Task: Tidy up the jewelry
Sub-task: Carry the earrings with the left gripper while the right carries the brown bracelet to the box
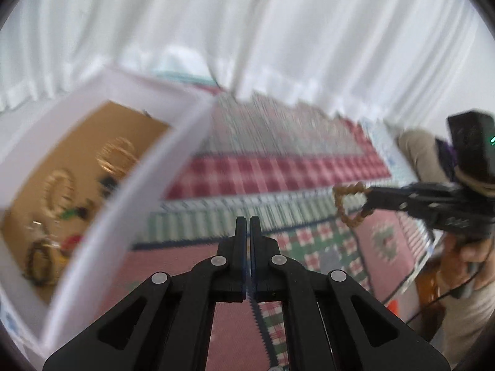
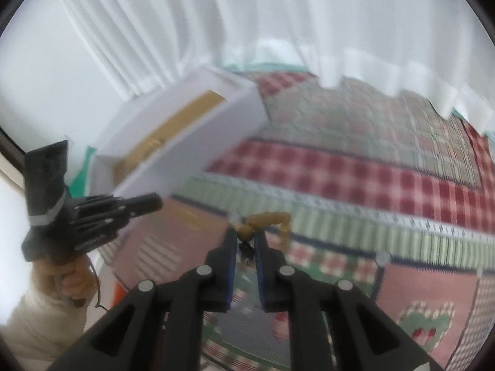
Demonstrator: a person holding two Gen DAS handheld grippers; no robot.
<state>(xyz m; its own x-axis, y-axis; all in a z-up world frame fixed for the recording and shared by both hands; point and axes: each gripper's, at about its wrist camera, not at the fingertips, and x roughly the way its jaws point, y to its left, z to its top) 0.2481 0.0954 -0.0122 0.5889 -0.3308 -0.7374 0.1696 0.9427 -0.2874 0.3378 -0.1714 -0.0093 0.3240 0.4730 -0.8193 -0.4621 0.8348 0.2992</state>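
Closed black jaws of the left gripper (image 1: pixel 250 221) fill the near view, holding nothing, over the quilt (image 1: pixel 278 173). Beside them, the right gripper (image 2: pixel 246 232) pinches a tan bead bracelet (image 1: pixel 351 204), jaws narrowed on its beads, the loop hanging free above the quilt's right side. White box (image 1: pixel 148 167) sits at the quilt's left edge, with rings and other pieces on its brown liner. For a clean drop, I'd carry the loop well over the near wall, lower it onto a bare patch of liner, then open. No writing or brand is legible; both views are blurred.
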